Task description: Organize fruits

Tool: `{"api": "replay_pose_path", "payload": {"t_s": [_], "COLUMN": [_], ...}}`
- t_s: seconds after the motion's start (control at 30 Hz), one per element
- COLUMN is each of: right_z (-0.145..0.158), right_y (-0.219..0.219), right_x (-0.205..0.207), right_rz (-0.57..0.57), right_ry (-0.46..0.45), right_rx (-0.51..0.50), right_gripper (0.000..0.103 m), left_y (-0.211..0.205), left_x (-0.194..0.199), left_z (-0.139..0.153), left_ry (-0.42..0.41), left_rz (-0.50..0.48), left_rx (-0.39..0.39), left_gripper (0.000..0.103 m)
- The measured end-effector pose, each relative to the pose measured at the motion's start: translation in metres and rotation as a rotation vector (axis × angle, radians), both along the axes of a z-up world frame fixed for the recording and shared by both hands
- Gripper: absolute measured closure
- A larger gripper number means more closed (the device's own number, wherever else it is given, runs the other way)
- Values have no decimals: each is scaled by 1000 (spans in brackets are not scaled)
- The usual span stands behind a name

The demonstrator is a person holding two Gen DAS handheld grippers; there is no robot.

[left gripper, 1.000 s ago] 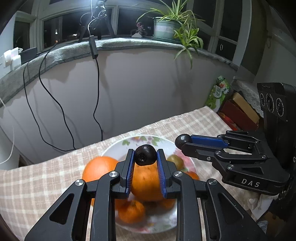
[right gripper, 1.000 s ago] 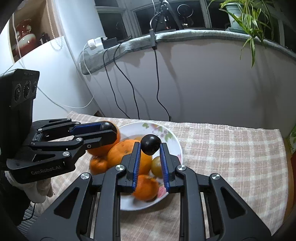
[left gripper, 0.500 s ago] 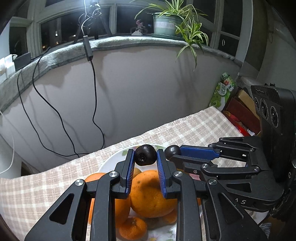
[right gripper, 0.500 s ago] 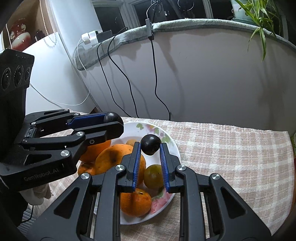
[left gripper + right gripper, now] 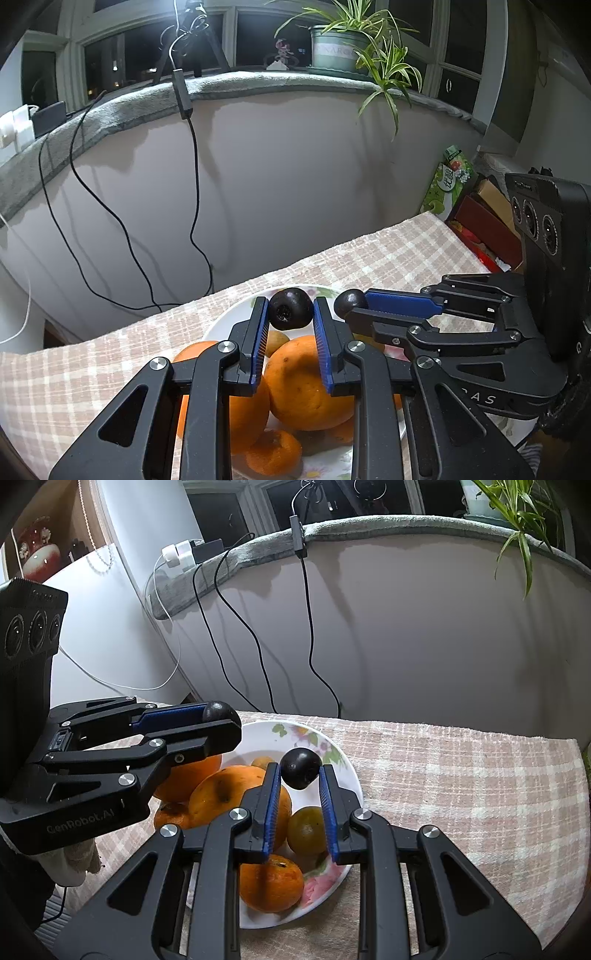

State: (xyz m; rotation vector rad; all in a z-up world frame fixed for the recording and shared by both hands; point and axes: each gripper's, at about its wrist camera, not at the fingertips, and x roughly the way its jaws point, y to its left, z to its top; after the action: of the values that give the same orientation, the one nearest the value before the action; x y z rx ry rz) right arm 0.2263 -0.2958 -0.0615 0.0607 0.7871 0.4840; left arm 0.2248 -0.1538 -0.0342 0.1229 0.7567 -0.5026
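Each gripper pinches a small dark round fruit at its tips. My left gripper (image 5: 290, 314) is shut on one dark fruit (image 5: 290, 308); my right gripper (image 5: 300, 770) is shut on another dark fruit (image 5: 300, 767). Both hang just above a white flowered plate (image 5: 314, 738), also seen as the plate (image 5: 225, 325) from the left. The plate holds several oranges (image 5: 236, 801) and a greenish fruit (image 5: 306, 830). In the left wrist view, the right gripper (image 5: 349, 302) comes in from the right beside mine. In the right wrist view, the left gripper (image 5: 219, 716) reaches in from the left.
The plate sits on a beige checked tablecloth (image 5: 461, 786). A curved grey wall (image 5: 295, 177) with hanging black cables (image 5: 195, 192) stands close behind. A potted plant (image 5: 343, 44) is on the ledge. Boxes and packets (image 5: 476, 218) stand at the table's right end.
Both grippers kept their dark fruits and shifted slightly over the plate. In the left wrist view the right gripper has come closer, its tip now beside mine.
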Motion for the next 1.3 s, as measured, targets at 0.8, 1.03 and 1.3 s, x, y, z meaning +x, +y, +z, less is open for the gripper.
{"api": "replay_pose_path", "payload": {"t_s": [0.8,1.03,1.3], "right_z": [4,9,16], "right_y": [1,-5,-5], "right_x": [-9,-22,-36], "right_rz": [-19,-36,-53], "right_ry": [-26,-46,-73], "right_rx": [-36,-46,-57], "right_gripper": [55,35,16], "left_y": [4,10,18], "left_x": [-7,-15,-29], "left_z": [4,8,15], "left_ry": [-17,-26,-38], "left_rz": [2,18,43], "left_rx": [-1,-13,-30], "left_gripper": [59,50,34]}}
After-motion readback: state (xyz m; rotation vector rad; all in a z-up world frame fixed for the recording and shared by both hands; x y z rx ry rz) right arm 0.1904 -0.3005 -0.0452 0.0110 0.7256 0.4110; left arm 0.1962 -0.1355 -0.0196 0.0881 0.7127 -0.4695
